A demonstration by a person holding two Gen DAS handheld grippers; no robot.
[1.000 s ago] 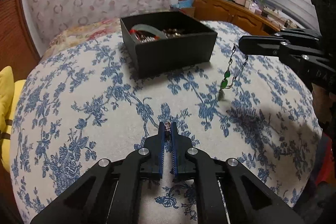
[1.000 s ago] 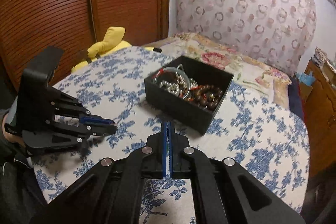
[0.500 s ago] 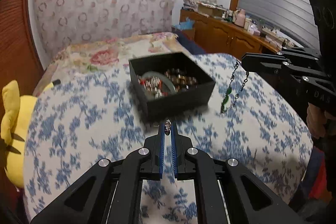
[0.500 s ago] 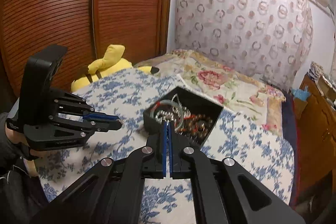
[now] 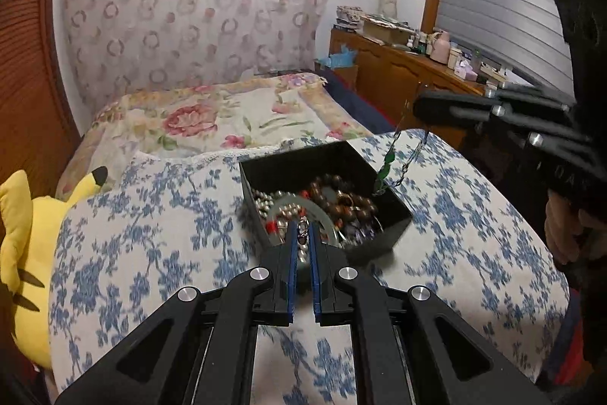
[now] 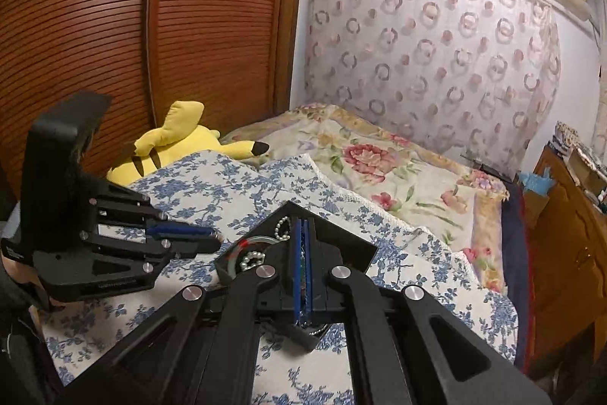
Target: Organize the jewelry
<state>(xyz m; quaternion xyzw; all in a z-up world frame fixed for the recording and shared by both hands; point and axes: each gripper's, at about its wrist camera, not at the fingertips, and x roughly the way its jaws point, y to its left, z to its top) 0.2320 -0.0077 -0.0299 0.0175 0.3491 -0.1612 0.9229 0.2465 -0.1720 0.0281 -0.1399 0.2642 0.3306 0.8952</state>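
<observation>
Both grippers have risen and closed in on the open black square box [image 5: 326,200] since a second ago; it sat in the upper middle of the left wrist view then and now sits at centre, just beyond my left gripper [image 5: 302,234]. That left gripper is clamped on a small silver trinket [image 5: 302,227] at its tips, hovering at the near edge of the box. My right gripper [image 5: 419,109], at the right edge of the same view, is closed on a thin silver chain with green beads [image 5: 387,169], which dangles with its low end over the far right corner of the box. In the right wrist view its blue pads [image 6: 302,253] are pressed together with a sliver of chain between them.

What worries me: the chain looks mid-swing, so letting go now could drop part of it over the box wall onto the blue floral white bedspread [image 5: 151,215]. The box is already full of brown bead strings [image 5: 341,196] and a pale green bangle [image 5: 311,211], so the loose links could tangle. The trinket is pinched only at the tips and could slip. The soft bed could let the box tip if I nudge it
</observation>
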